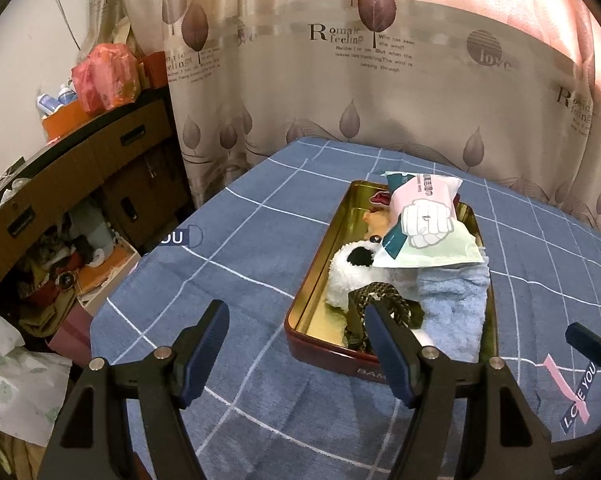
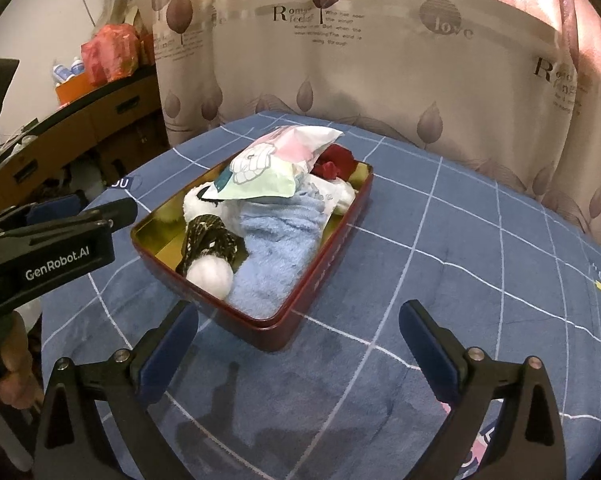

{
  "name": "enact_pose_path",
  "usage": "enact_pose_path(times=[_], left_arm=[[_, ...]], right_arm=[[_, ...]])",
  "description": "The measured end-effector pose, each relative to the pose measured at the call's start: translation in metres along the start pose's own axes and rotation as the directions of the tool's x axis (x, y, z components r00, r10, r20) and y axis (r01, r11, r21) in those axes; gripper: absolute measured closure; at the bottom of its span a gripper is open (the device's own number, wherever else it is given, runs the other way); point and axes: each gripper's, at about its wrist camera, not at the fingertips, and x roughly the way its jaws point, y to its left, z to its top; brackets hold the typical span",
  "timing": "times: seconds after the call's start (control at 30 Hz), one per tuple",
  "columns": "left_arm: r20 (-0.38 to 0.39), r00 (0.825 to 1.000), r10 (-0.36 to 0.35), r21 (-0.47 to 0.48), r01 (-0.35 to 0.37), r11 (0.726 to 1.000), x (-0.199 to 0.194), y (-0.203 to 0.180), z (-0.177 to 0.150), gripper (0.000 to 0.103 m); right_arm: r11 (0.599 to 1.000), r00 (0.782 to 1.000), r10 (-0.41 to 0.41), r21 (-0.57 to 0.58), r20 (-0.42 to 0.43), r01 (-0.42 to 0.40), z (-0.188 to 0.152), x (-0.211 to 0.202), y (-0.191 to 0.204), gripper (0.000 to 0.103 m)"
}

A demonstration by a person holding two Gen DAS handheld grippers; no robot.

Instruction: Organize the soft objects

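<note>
On the blue checked bedspread sits the red tin with its gold inside, and nearly all the soft things are piled in it. Ahead of my right gripper the blue towel fills the near corner, with a white pompom and a dark patterned cloth just beside it. A pastel plastic packet lies tilted across the top, resting on the white plush toy and over a red cloth at the far end. My right fingers stand spread wide with nothing between them, hovering over bare bedspread just short of the tin. My left gripper is likewise spread and empty (one of its pads overlaps the tin's near rim in the left view, though I cannot tell whether it touches). Behind the bed hangs a leaf-print curtain; a wooden dresser stands to the left.
</note>
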Motion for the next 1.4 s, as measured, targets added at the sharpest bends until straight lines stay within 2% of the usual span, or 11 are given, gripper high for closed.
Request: enact_pose_path(times=[1.4], left_arm=[[-0.006,1.0,-0.009,0.016,0.009,1.0,-0.0003,-0.0049,-0.0016,0.031]], right_arm=[[1.0,0.999,0.016,-0.01,-0.03,-0.017,-0.0073,0.0056,0.0042,0.003]])
